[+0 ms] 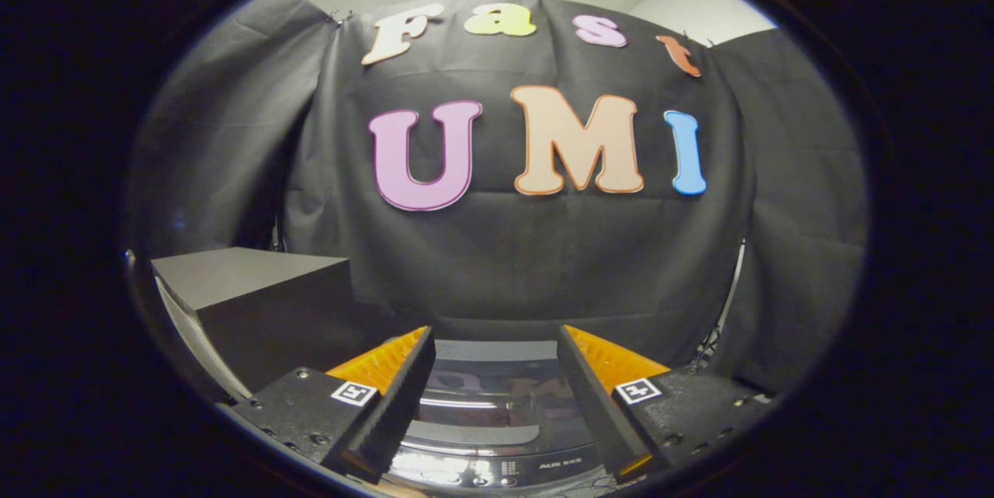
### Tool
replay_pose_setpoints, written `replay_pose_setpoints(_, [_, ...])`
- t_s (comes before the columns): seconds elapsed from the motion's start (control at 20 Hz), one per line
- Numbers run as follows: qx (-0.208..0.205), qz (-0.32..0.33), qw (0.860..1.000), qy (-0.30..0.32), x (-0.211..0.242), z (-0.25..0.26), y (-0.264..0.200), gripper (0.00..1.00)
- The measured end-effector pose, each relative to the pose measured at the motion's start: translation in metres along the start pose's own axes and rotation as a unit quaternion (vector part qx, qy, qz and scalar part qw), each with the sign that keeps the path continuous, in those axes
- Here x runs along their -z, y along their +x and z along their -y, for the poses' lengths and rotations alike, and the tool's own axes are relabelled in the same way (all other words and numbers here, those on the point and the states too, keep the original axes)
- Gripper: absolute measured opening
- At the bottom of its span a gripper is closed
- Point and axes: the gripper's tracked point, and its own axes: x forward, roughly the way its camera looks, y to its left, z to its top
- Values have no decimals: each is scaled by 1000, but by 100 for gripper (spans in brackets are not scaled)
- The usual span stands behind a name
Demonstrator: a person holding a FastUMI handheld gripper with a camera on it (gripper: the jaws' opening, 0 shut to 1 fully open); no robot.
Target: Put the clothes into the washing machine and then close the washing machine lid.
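Note:
My gripper (495, 335) stands open, its two fingers spread wide with nothing between them. Below and between the fingers lies the top of the washing machine (489, 350), with its dark glossy lid (485, 405) lying flat and shut, and a control strip (481, 471) at the near edge. I see no clothes from here.
A grey box-like block (256, 288) stands to the left of the machine, higher than its top. Black cloth walls close the booth behind and on both sides.

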Motion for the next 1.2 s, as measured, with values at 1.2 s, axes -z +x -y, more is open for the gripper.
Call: replay_pose_setpoints(1.2, [-1, 32, 999, 11, 138, 77, -174, 97])
